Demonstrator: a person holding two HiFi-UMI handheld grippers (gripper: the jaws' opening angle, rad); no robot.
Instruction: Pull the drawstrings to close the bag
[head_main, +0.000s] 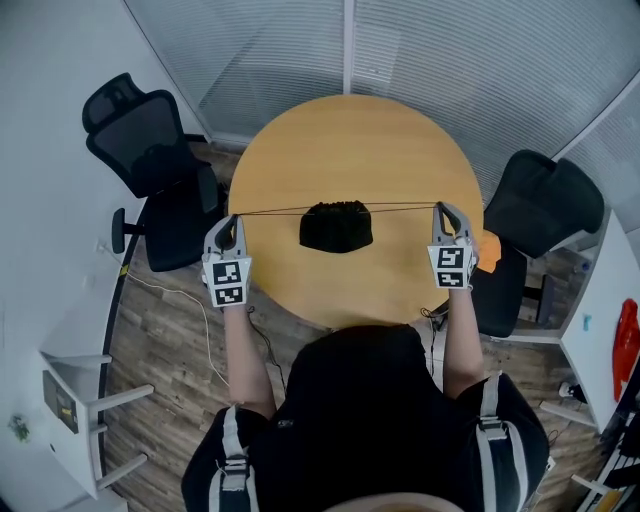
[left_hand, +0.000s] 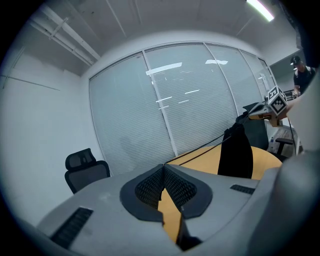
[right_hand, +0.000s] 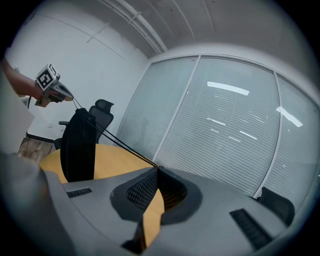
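A black drawstring bag (head_main: 337, 228) sits in the middle of the round wooden table (head_main: 350, 140), its mouth gathered tight. Its thin black drawstrings (head_main: 280, 211) run taut and nearly straight out to both sides. My left gripper (head_main: 232, 219) is shut on the left string end at the table's left edge. At the right edge my right gripper (head_main: 441, 208) is shut on the other end. In the left gripper view the string (left_hand: 200, 147) leads from the shut left gripper (left_hand: 163, 166) to the upright bag (left_hand: 236, 152). The right gripper view shows the right gripper (right_hand: 157, 168), string (right_hand: 120, 145) and bag (right_hand: 77, 147) mirrored.
A black office chair (head_main: 150, 150) stands left of the table and another (head_main: 545, 200) to its right. A glass wall with blinds (head_main: 400, 50) runs behind. A white cable (head_main: 170, 295) lies on the wooden floor at left, near a white stand (head_main: 80, 400).
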